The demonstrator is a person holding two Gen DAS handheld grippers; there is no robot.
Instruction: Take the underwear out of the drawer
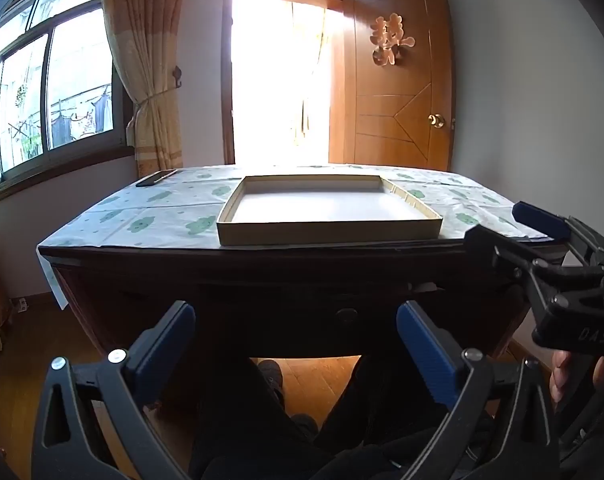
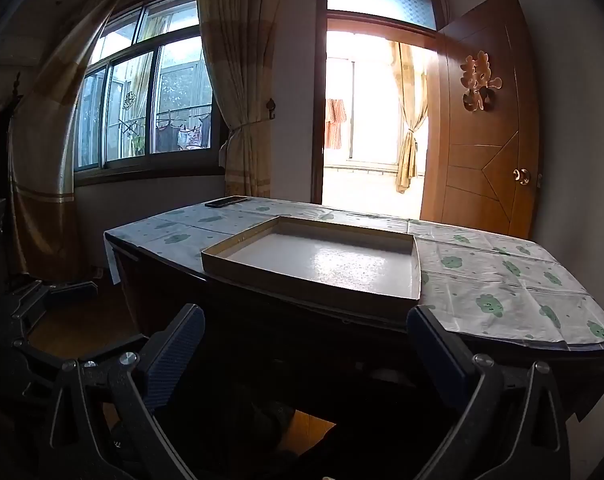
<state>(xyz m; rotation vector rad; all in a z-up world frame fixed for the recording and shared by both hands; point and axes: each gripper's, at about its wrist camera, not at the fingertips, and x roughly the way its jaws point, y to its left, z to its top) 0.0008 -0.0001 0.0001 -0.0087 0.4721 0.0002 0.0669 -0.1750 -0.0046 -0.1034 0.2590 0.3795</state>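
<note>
We hold both tools wide open, empty | drawer [image 1: 346,314] shut, its knob low in the middle, just ahead of left tool [image 1: 296,344] | right tool [image 2: 305,344] near too

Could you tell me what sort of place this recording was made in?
Probably a room in a home: tied-back curtains by a window, a wooden door with a paper ornament, and a dark desk under a patterned cloth.

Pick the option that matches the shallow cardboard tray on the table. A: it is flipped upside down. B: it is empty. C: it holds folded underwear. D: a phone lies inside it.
B: the tray sits open side up on the table, showing only its bare white bottom in both views.
</note>
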